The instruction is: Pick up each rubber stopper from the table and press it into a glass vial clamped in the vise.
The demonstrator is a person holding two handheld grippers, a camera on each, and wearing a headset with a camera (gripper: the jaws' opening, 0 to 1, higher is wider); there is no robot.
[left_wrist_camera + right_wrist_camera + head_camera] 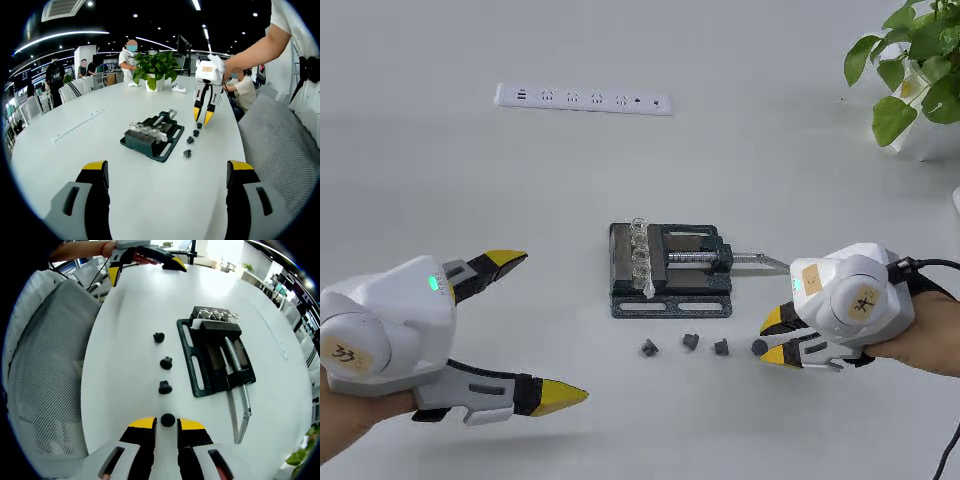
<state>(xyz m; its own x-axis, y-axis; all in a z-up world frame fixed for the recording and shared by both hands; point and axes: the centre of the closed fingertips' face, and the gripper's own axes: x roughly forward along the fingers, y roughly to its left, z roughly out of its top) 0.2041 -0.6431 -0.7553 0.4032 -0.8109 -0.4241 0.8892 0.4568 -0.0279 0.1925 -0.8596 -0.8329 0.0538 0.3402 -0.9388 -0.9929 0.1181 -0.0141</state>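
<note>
Both jaws of your right gripper are standing a narrow gap apart, and you are holding their yellow tips low over the table, one on either side of the nearest rubber stopper. A sliver of white is showing on each side of it, so the jaws are judged to be bracketing it, not pinching it. Beyond the tips, three more stoppers are lying in a line along the near side of the vise, each apart from its neighbour and from the vise base. The glass vials are standing upright in a row, clamped in the vise at the far end of the right gripper view. Your left gripper is hovering well apart from the work, with its jaws spread wide and carrying nothing. Farther out in the head view, a power strip is lying beyond the vise and a potted plant is sitting at the far right of the table.

Progress: you are working at the very start. All four stoppers are sitting on the table, and no dark plug is showing in any vial mouth. You are setting up the first pick; closing, lifting, carrying and pressing are all lying ahead, four times over.
</note>
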